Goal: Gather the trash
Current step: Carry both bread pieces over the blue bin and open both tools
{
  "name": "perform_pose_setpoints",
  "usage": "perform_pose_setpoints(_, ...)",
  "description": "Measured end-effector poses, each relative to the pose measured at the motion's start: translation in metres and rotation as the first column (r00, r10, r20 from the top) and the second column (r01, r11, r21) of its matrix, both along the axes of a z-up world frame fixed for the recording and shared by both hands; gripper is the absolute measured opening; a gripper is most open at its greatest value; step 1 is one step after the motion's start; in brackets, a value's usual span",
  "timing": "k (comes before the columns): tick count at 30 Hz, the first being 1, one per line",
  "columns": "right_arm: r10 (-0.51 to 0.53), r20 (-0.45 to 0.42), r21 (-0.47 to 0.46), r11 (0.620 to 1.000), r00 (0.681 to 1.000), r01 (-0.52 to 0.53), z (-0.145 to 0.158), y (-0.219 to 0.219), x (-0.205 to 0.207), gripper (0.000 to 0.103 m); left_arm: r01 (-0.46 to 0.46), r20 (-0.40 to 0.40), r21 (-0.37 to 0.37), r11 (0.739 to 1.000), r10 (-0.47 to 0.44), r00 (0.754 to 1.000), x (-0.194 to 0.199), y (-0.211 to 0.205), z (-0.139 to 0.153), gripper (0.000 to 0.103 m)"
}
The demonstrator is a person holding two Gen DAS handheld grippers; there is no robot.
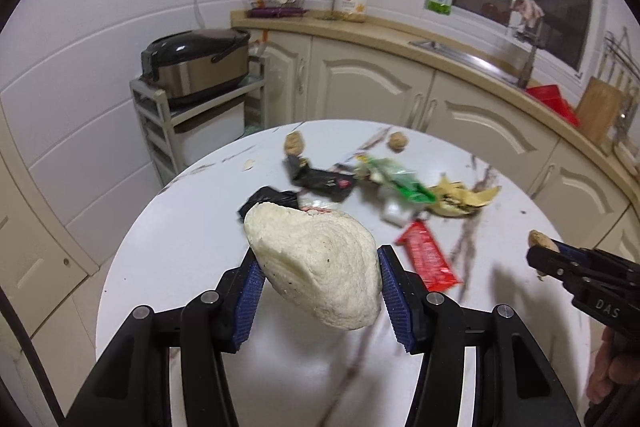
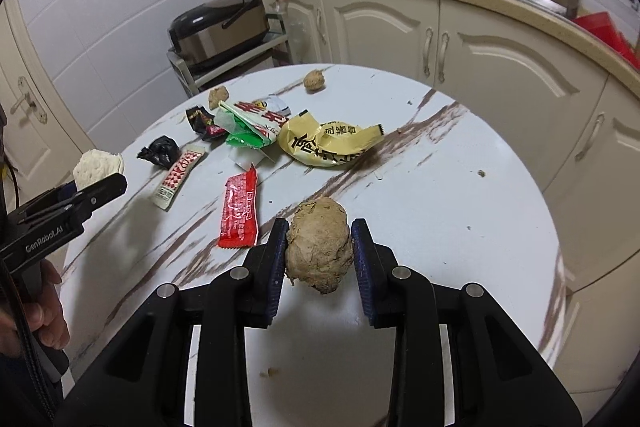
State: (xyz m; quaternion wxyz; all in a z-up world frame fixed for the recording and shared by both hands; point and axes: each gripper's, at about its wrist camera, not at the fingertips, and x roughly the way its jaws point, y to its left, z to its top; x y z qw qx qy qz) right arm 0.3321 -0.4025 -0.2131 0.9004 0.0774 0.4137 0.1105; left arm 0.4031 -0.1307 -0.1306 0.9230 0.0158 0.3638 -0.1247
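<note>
left gripper (image 1: 320, 281): jaws clamp pale crumbly bread chunk (image 1: 316, 263) | right gripper (image 2: 320, 255): jaws pinch brown lumpy clod (image 2: 319, 243) | both above round white marbled table (image 2: 460, 211)

A glossy, marble-patterned table top (image 2: 440, 187) is seen, streaked brown. Crinkled, shiny plastic film is shown by the red wrapper (image 2: 239, 213) and the yellow wrapper (image 2: 324, 143). A matt, porous white lump (image 1: 316, 267) and a rough, crumbly brown lump (image 2: 320, 245) are gripped between ribbed blue pads (image 2: 362, 263).
</note>
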Motion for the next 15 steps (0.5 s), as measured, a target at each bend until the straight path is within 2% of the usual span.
perform_pose_setpoints(8,-0.036,0.087,0.044,0.999,0.996,0.032,0.03,-0.034,-0.043,0.03,0.108,0.086,-0.009,0.994,-0.106,0.991,-0.059,-0.056,0.038,0.051)
perform_pose_setpoints(15,-0.12,0.168,0.08,0.991,0.978,0.108,0.058,-0.092,-0.088,0.03,0.224,0.135,-0.005,0.975,-0.222,0.966,-0.104,-0.127,0.053,0.051)
